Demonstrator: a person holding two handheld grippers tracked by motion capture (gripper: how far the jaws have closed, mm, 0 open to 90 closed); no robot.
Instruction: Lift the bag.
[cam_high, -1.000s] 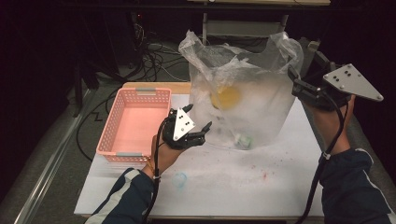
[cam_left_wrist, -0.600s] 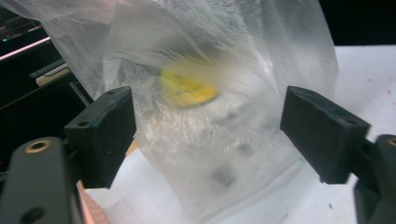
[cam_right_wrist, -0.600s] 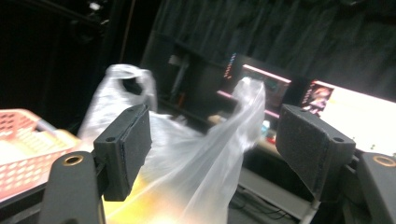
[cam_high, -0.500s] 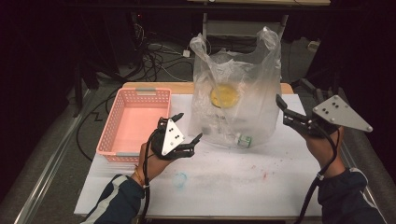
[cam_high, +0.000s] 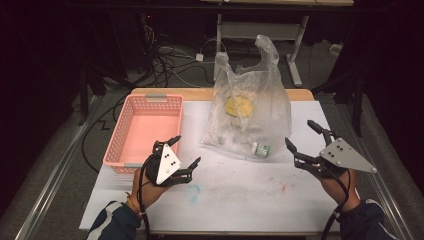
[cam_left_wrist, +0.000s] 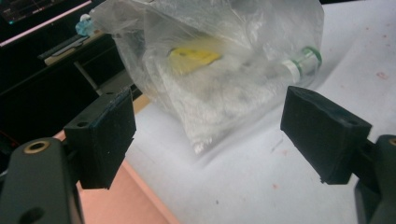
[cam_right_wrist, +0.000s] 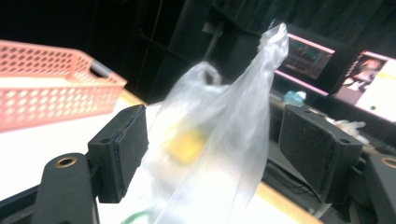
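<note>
A: Where's the plastic bag (cam_high: 248, 117)?
B: Standing on the counter (cam_high: 240, 195), just beside the pink basket (cam_high: 145, 127).
A: Tools?
B: Left tool (cam_high: 181, 153) and right tool (cam_high: 304, 138) both spread, empty, flanking the bag. Next, probably grasp it.

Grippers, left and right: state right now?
Left gripper: open, holding nothing, short of the plastic bag.
Right gripper: open, holding nothing, clear of the bag.
</note>
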